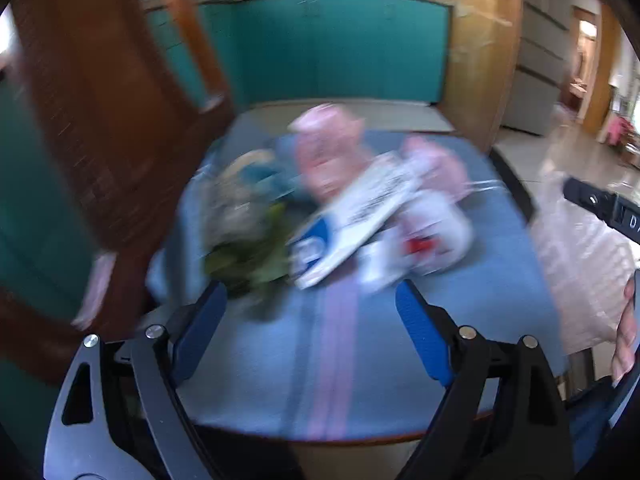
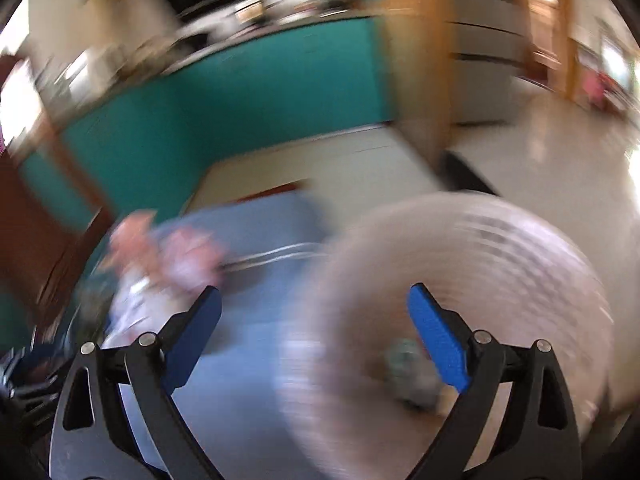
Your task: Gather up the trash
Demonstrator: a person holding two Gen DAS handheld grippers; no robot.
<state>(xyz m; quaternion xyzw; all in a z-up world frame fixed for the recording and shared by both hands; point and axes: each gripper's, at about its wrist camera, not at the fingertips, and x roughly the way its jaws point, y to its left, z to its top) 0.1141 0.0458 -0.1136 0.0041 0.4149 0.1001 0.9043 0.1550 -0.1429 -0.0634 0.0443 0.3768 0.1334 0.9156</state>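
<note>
Blue cloth with pink stripes covers the table, and the trash lies on it in one blurred heap at the far middle: a white and blue flat package with black printing too smeared to read, crumpled pink wrapping, a white piece with a red mark, and a clear bag with green leaves. On the right, just beside the table edge, stands one pale pink basket; something small and grey-green lies on its bottom, too blurred to name. The left gripper hangs over the near cloth, jaws wide, nothing between them. The right gripper, jaws also wide and empty, points at the basket rim.
</note>
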